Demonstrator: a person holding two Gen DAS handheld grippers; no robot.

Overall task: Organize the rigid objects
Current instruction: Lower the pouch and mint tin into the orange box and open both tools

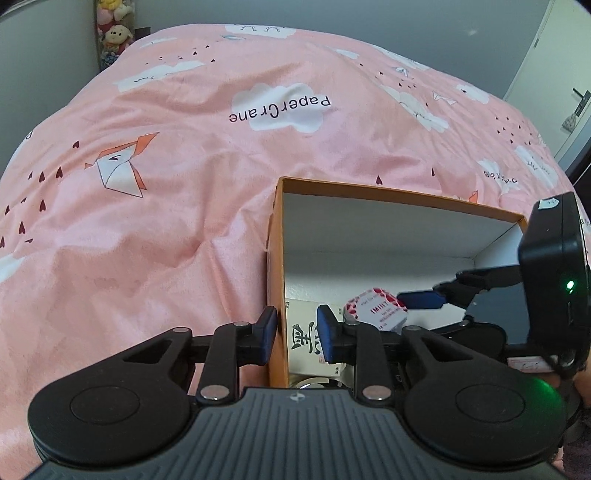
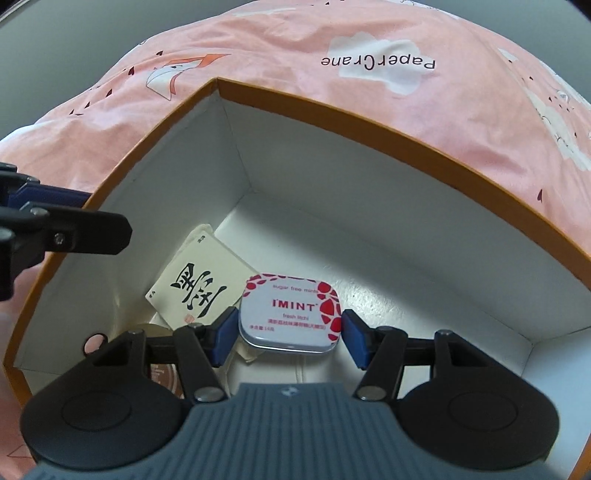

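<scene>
An open orange box with a white inside point(image 2: 369, 123) lies on the bed. My right gripper point(image 2: 290, 324) reaches down into it, shut on a white and red mint tin point(image 2: 291, 314) held by its two short sides. Under the tin lies a cream card with a black character point(image 2: 199, 288). My left gripper point(image 1: 297, 328) is shut on the box's left wall point(image 1: 277, 258), one pad outside and one inside. From the left wrist view, the right gripper's blue pad point(image 1: 421, 300) rests against the tin point(image 1: 373, 310). In the right wrist view, a left finger point(image 2: 92, 225) crosses the rim.
A pink duvet with cloud and paper-crane print point(image 1: 166, 166) covers the bed all around the box. Part of a round brown item point(image 2: 162, 376) shows in the box's near left corner. Plush toys point(image 1: 114, 33) stand at the far wall and a door point(image 1: 569, 92) is at the right.
</scene>
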